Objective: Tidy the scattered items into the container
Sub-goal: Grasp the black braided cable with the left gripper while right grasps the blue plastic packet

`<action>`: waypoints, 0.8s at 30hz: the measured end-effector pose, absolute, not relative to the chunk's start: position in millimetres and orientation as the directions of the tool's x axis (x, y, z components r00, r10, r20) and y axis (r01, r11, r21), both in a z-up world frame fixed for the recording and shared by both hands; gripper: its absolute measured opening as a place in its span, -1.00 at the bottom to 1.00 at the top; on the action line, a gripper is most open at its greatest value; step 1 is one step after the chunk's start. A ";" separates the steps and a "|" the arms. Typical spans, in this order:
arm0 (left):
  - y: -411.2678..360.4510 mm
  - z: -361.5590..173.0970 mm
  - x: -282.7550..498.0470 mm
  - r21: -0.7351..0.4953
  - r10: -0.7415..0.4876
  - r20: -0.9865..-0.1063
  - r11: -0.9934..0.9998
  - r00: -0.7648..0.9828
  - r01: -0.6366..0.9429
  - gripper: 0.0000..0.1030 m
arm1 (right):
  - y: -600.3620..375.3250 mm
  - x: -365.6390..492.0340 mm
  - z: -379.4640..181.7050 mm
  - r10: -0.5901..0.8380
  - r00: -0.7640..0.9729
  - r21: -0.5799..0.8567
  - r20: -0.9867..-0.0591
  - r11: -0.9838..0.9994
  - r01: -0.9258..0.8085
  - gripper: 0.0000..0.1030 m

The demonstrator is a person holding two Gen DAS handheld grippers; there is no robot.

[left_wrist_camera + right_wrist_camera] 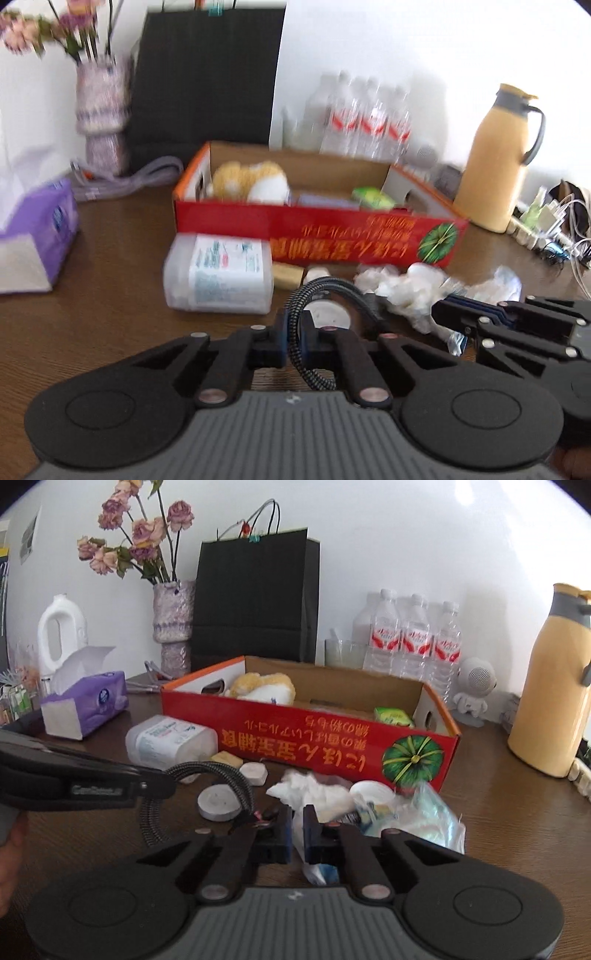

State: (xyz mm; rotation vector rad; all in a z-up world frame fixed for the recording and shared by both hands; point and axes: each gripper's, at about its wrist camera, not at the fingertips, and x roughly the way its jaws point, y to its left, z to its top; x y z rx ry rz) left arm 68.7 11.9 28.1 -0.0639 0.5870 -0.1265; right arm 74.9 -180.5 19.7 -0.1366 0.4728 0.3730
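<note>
Your left gripper (293,345) pinches the braided cable (325,291) just before the red box (314,229); your right gripper (298,829), nearly closed, nips clear plastic wrap (428,816). Lift both clear of the box's front wall before letting go.

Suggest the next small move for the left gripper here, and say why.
Probably lift the black braided cable and carry it forward over the red cardboard box. The left gripper is shut on the cable, whose loop arches just short of the box's front wall, and the box interior has bare floor beside the yellow plush toy.
</note>
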 end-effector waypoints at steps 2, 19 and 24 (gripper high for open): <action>13.3 36.9 53.1 -0.095 -0.129 -0.535 0.991 0.835 0.093 -0.87 | -185.4 64.6 27.8 0.329 0.832 -0.034 -0.447 0.923 -0.383 -0.90; 49.1 33.3 -19.6 -0.026 -0.053 -0.595 0.999 0.802 0.047 -0.51 | -181.6 62.1 15.8 0.275 0.793 -0.062 -0.544 0.929 -0.365 -0.37; 10.4 34.6 -22.6 -0.019 -0.206 -0.590 0.970 0.780 0.242 0.11 | -174.2 87.9 2.0 0.202 0.789 -0.136 -0.580 0.931 -0.338 -0.41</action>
